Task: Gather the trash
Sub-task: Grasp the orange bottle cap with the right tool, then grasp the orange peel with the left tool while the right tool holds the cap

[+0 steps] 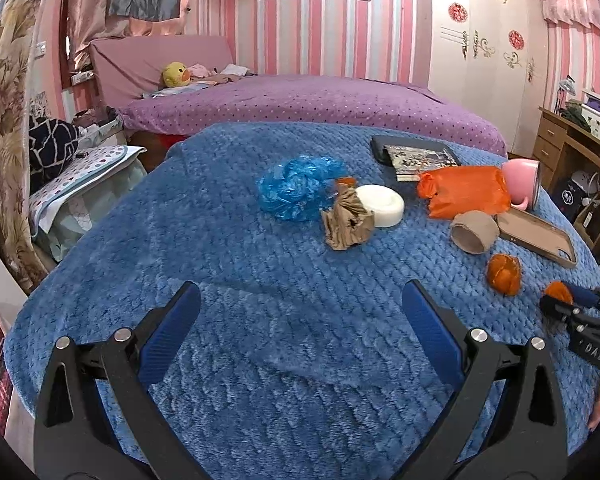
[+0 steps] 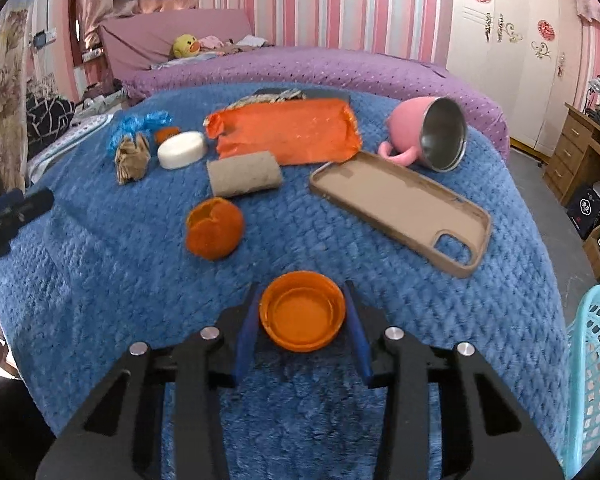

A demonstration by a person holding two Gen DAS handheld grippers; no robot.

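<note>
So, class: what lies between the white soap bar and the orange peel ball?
In the right wrist view, the cardboard tube lies on the blanket between the soap bar and the peel ball.

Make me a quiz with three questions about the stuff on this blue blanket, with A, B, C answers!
1. Where is the orange cap?
A inside the pink mug
B between the right tool's fingers
C on top of the crumpled bag

2. What colour is the crumpled bag?
A blue
B green
C yellow

3. How is the pink mug?
A standing upright
B upside down
C tipped on its side

Answers:
1 B, the tool's blue pads touch the cap on both sides.
2 A, its shiny plastic is blue in both views.
3 C, its steel mouth faces sideways and its handle is on the blanket.
</note>
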